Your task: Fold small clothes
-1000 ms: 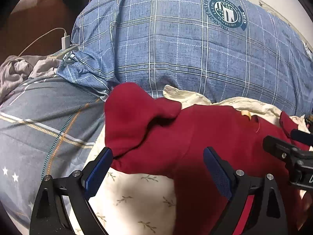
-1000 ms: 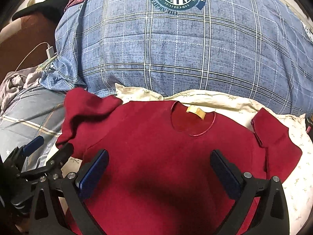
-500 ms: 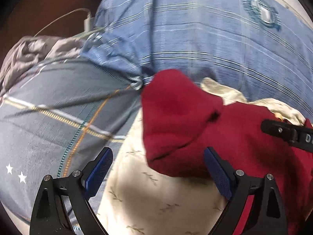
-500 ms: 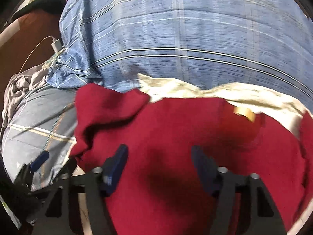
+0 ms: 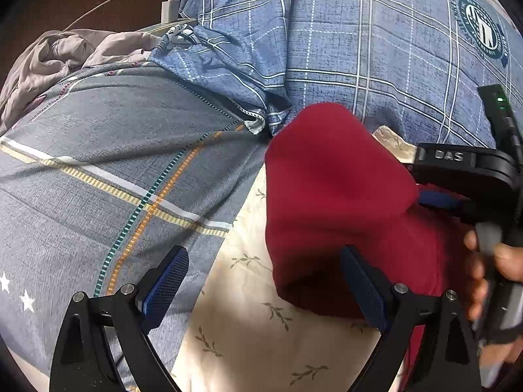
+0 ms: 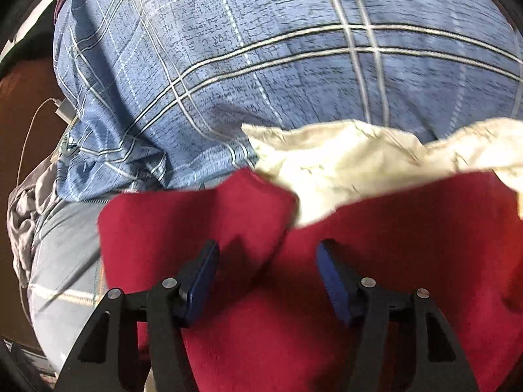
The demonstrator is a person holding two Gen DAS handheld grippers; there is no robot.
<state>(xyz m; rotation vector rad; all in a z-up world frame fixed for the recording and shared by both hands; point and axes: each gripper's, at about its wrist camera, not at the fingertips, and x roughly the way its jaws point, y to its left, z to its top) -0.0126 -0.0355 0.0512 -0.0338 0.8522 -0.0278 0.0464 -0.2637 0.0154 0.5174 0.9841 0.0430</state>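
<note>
Right gripper (image 6: 266,272) narrowed since a second ago, fingers still apart over dark red knit shirt (image 6: 376,281)'s sleeve; left gripper (image 5: 264,287) stayed wide, holding nothing. Sleeve grab likely imminent.

Bed: cream leaf-print sheet (image 5: 248,336); on it, red shirt (image 5: 330,196), blue plaid pillow (image 5: 359,42), grey checked quilt (image 5: 108,170), crumpled grey cloth (image 5: 65,55).
</note>
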